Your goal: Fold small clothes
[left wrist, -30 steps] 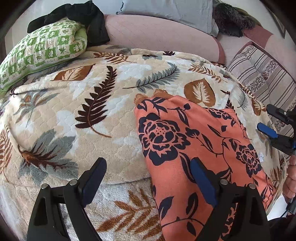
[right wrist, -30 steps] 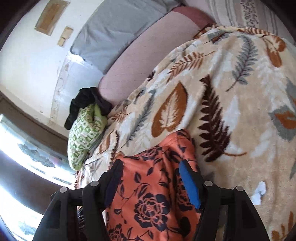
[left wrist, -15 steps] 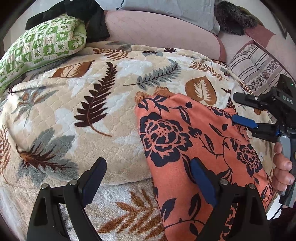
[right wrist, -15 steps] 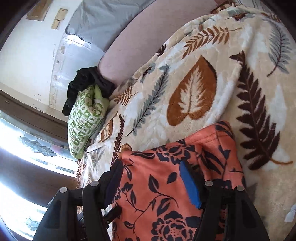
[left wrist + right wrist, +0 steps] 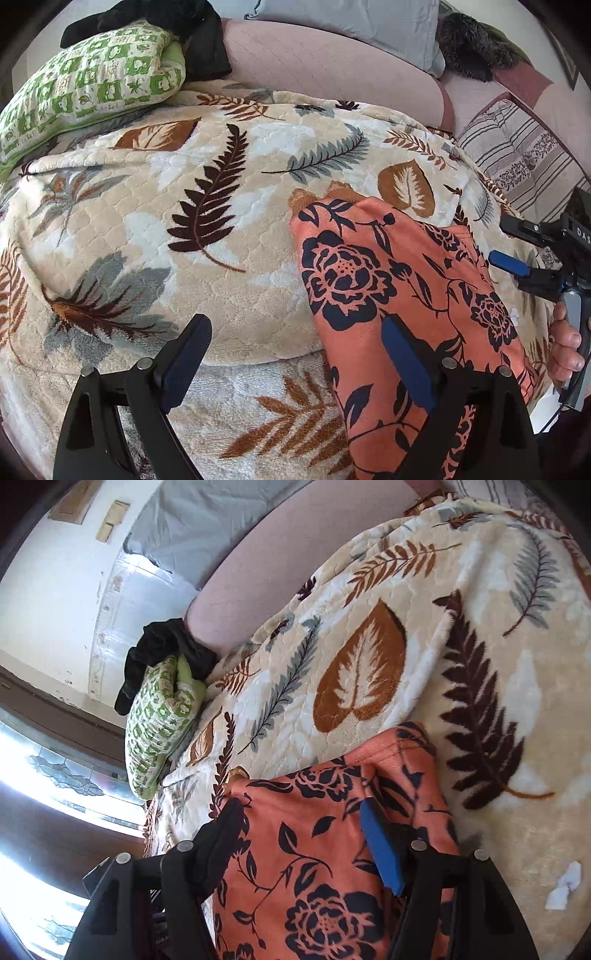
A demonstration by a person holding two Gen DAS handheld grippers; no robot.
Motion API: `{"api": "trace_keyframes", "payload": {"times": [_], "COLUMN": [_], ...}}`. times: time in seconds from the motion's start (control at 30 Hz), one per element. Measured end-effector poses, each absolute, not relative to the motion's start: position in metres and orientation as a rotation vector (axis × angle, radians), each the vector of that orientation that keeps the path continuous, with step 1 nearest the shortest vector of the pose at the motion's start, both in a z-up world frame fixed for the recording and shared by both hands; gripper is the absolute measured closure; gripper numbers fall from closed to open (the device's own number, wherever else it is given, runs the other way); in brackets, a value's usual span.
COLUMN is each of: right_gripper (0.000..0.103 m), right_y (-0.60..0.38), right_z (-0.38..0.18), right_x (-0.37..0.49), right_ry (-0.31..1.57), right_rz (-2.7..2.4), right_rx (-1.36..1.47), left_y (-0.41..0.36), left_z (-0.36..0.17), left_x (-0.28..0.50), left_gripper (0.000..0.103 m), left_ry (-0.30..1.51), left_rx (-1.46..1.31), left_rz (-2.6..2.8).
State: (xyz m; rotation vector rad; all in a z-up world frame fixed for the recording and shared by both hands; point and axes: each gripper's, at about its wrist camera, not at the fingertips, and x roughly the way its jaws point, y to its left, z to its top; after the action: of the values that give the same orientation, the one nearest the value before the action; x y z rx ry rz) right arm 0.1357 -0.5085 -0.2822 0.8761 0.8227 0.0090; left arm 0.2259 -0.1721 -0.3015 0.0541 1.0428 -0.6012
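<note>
1. Spread over a bed: a leaf-print blanket [image 5: 207, 236], cream with brown and grey fern and leaf shapes, serving as the landmark here.
2. At the blanket's far left corner, a green checked pillow [image 5: 92, 81] with a black garment [image 5: 173, 22] draped on top; behind the blanket's far edge, a pink headboard [image 5: 325, 62] and a grey pillow [image 5: 354, 26]; off its far right corner, a striped cushion [image 5: 517, 155].
3. On the blanket near the right gripper, a small white scrap [image 5: 565, 886], apart from the cloth.
4. Nothing standing between either gripper and the cloth.
5. On the blanket's near right part: an orange floral garment [image 5: 399, 280], lying flat, long axis running from the near edge up toward the blanket's middle, narrow far end pointing at the headboard, near end hanging over the blanket's front edge.
6. Left gripper [image 5: 295, 358]: jaws spread wide, holding nothing, hovering at the blanket's front edge; right finger over the garment's left border, left finger over bare blanket.
7. Right gripper [image 5: 299, 834]: jaws parted, empty, straddling the garment from its right side; in the left wrist view, seen at the garment's right edge [image 5: 517, 243].
</note>
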Motion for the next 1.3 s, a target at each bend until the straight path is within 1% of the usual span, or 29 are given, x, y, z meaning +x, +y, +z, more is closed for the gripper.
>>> {"api": "trace_keyframes", "payload": {"times": [0.3, 0.53, 0.63, 0.8, 0.93, 1.13, 1.17, 1.23, 1.3], "right_gripper": [0.031, 0.031, 0.026, 0.026, 0.026, 0.026, 0.025, 0.019, 0.019], "right_y": [-0.548, -0.542, -0.539, -0.539, -0.533, -0.499, -0.494, -0.488, -0.486], "right_z": [-0.307, -0.336, -0.338, -0.343, -0.343, -0.343, -0.343, -0.343, -0.344], "right_x": [0.083, 0.079, 0.08, 0.084, 0.088, 0.103, 0.106, 0.109, 0.112], "right_ry": [0.898, 1.027, 1.02, 1.022, 1.025, 1.087, 1.098, 1.095, 1.087], "right_rz": [-0.026, -0.039, -0.014, 0.028, 0.087, 0.182, 0.175, 0.184, 0.195], "right_rx": [0.975, 0.914, 0.9, 0.928, 0.954, 0.868, 0.833, 0.816, 0.824], "left_y": [-0.155, -0.168, -0.177, -0.18, -0.186, -0.195, -0.196, -0.197, -0.199], "left_z": [-0.309, -0.325, -0.333, -0.331, -0.322, -0.315, -0.315, -0.315, -0.314], "left_x": [0.215, 0.207, 0.207, 0.206, 0.2, 0.19, 0.19, 0.19, 0.19], "left_gripper": [0.01, 0.01, 0.01, 0.01, 0.01, 0.01, 0.01, 0.01, 0.01], "left_ry": [1.158, 1.254, 1.294, 1.265, 1.193, 1.111, 1.109, 1.111, 1.108], "left_rx": [-0.02, -0.012, -0.012, -0.002, 0.063, 0.165, 0.168, 0.167, 0.166], "left_rz": [-0.773, -0.84, -0.863, -0.841, -0.792, -0.765, -0.764, -0.766, -0.768]}}
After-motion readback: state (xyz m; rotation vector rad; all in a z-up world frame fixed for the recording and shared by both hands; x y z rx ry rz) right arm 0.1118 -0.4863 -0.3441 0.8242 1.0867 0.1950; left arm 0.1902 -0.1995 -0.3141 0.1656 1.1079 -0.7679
